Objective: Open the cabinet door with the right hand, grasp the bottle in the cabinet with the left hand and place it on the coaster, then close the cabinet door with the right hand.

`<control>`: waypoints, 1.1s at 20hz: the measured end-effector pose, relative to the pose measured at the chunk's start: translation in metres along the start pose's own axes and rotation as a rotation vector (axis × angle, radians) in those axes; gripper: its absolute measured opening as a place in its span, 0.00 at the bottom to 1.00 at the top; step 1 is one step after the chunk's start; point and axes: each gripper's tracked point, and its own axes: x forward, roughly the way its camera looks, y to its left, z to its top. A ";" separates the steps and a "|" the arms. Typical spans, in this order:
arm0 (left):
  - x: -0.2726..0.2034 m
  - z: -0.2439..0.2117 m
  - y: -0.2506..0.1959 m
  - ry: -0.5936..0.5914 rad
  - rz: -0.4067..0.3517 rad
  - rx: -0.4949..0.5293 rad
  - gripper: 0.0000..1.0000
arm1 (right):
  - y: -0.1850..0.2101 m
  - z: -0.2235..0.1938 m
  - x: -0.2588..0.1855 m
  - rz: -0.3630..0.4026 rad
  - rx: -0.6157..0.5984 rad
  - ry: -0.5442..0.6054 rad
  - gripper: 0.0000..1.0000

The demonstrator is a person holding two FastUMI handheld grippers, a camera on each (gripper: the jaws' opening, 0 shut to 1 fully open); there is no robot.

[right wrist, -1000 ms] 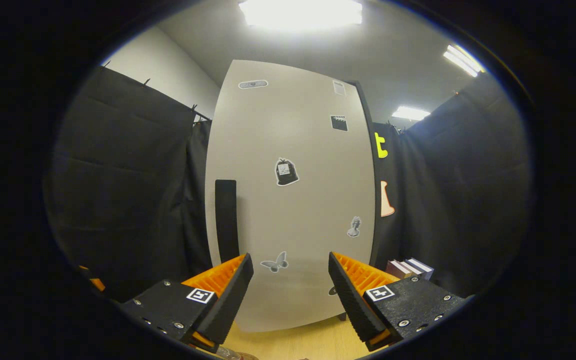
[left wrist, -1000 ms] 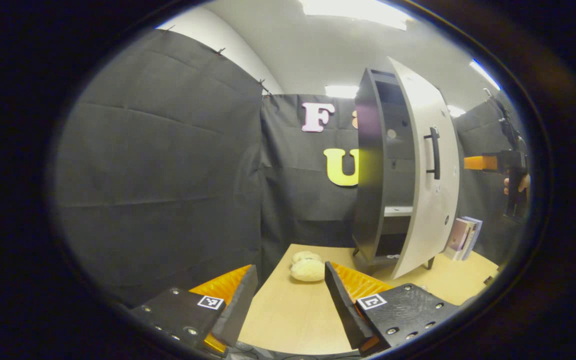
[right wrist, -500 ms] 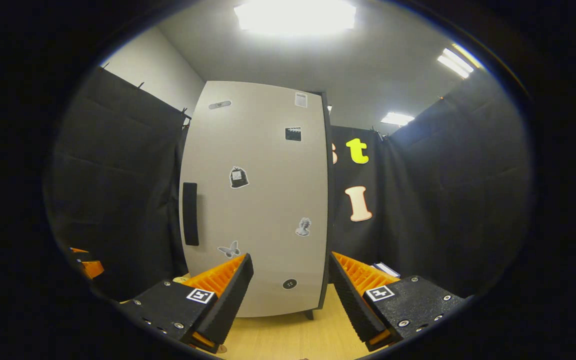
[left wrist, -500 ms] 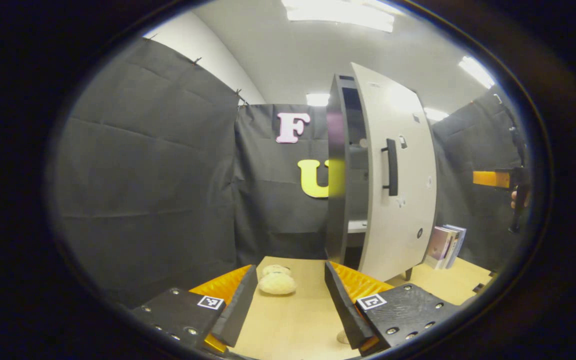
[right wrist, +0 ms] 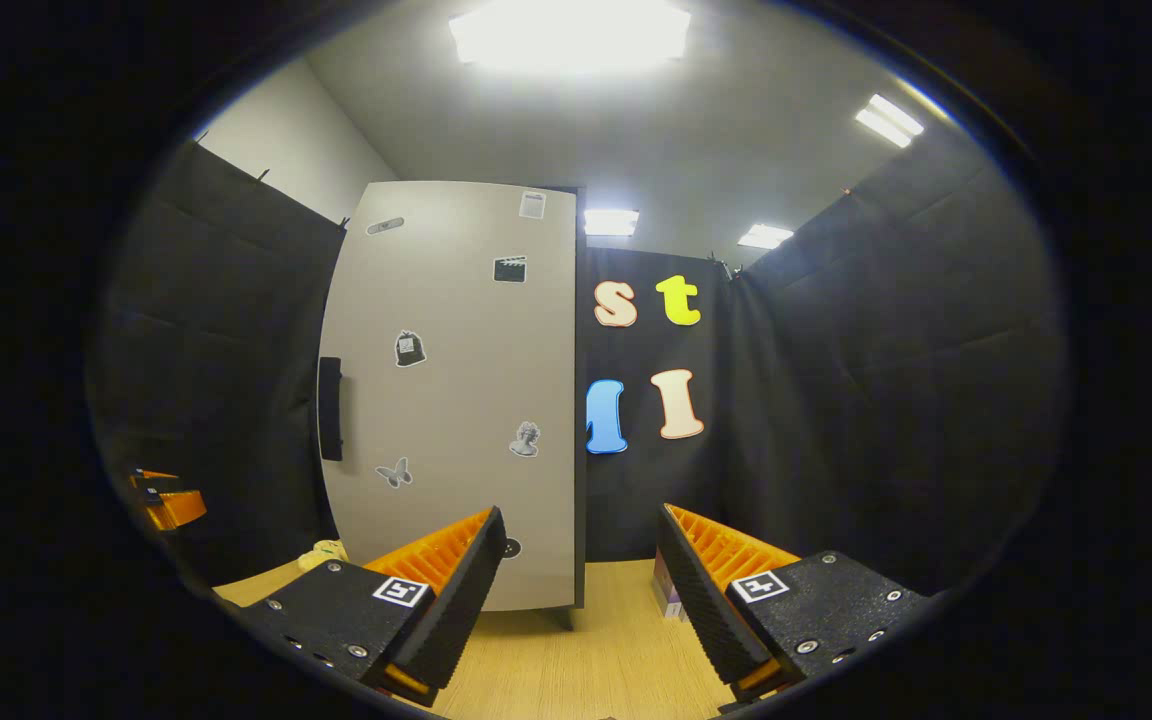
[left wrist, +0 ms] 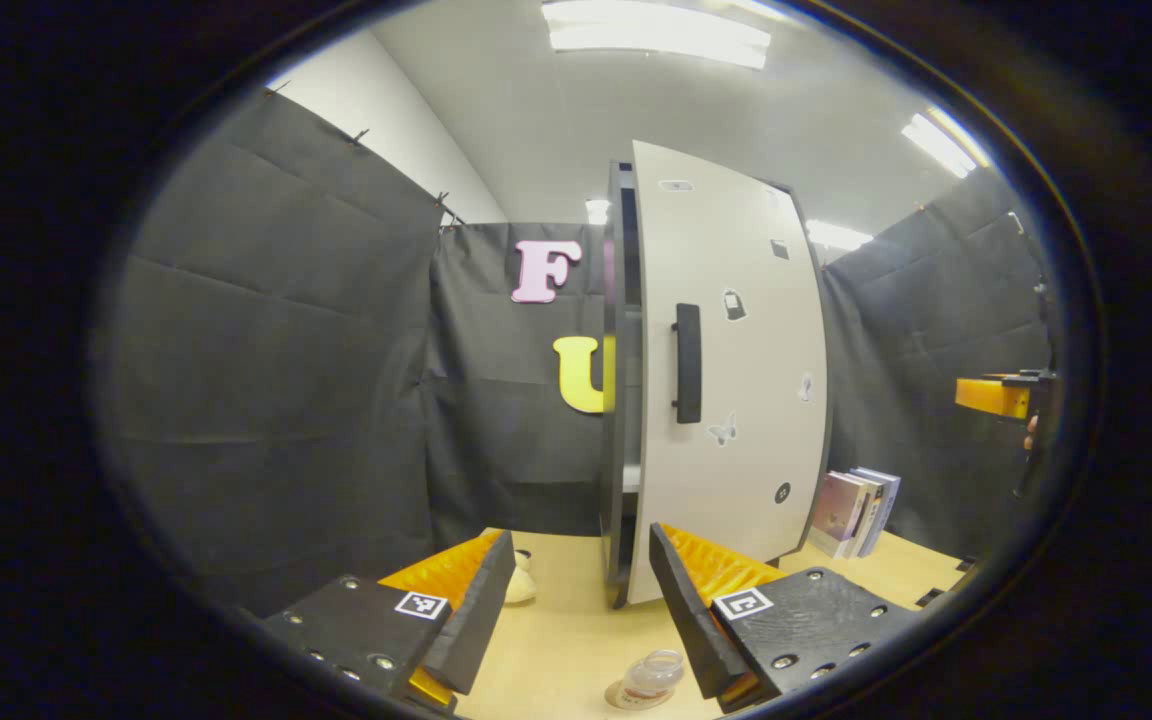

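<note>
The tall cabinet's pale door (left wrist: pixel 736 400) with stickers and a dark handle (left wrist: pixel 687 363) stands almost flush with the dark cabinet body (left wrist: pixel 616 400); a thin slit of the inside shows at its left edge. A clear bottle (left wrist: pixel 654 674) stands on a round coaster (left wrist: pixel 624 698) on the table, low in the left gripper view beside my left gripper (left wrist: pixel 581 610), which is open and holds nothing. My right gripper (right wrist: pixel 581 590) is open and well back from the door (right wrist: pixel 456 390) and its handle (right wrist: pixel 330 408). It also appears at far right (left wrist: pixel 998 396).
A pale plush toy (left wrist: pixel 519 585) lies on the wooden table (left wrist: pixel 556 650) left of the cabinet. Several books (left wrist: pixel 854 497) lean to the cabinet's right. Black cloth walls close in the booth. The left gripper (right wrist: pixel 164 500) appears at the far left of the right gripper view.
The door has swung from well open to almost shut. Both grippers have drawn back from the cabinet, and the bottle on the coaster has come into the left gripper view.
</note>
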 end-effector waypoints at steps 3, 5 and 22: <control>0.003 0.009 -0.023 -0.015 -0.003 0.011 0.81 | -0.015 -0.010 -0.005 -0.004 0.005 0.009 0.94; 0.001 0.012 -0.034 -0.022 -0.006 0.008 0.81 | -0.024 -0.019 -0.007 -0.007 0.002 0.020 0.94; 0.010 0.015 -0.063 -0.029 -0.005 0.033 0.84 | -0.034 -0.035 -0.013 0.019 -0.001 0.001 0.94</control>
